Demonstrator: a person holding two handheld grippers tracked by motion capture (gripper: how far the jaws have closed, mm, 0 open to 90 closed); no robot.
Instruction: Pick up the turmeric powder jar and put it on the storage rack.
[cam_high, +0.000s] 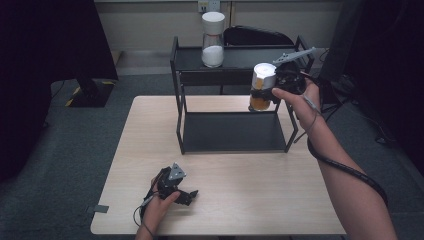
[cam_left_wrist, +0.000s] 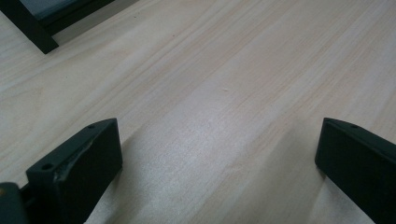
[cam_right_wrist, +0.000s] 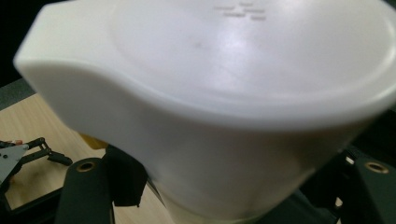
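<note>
The shaker jar (cam_high: 262, 88), a clear container with orange contents and a white lid (cam_right_wrist: 243, 79), is suspended in the air at the right front of the black two-tier rack (cam_high: 235, 131), between the level of the upper shelf and the lower shelf. The right gripper (cam_high: 272, 92) is clenched on the jar just beneath the lid, with one black jaw on each side of the body; the right gripper view shows the lid close to the camera and the jaws pressed against the jar's sides. A second shaker jar (cam_high: 213, 40), holding white contents, stands upright on the upper shelf toward the left. The left gripper (cam_high: 186, 196) rests on the light wooden table (cam_left_wrist: 224, 93) near the front edge, well apart from the rack. Its jaws stand wide apart with only bare tabletop between them, so it is released.
</note>
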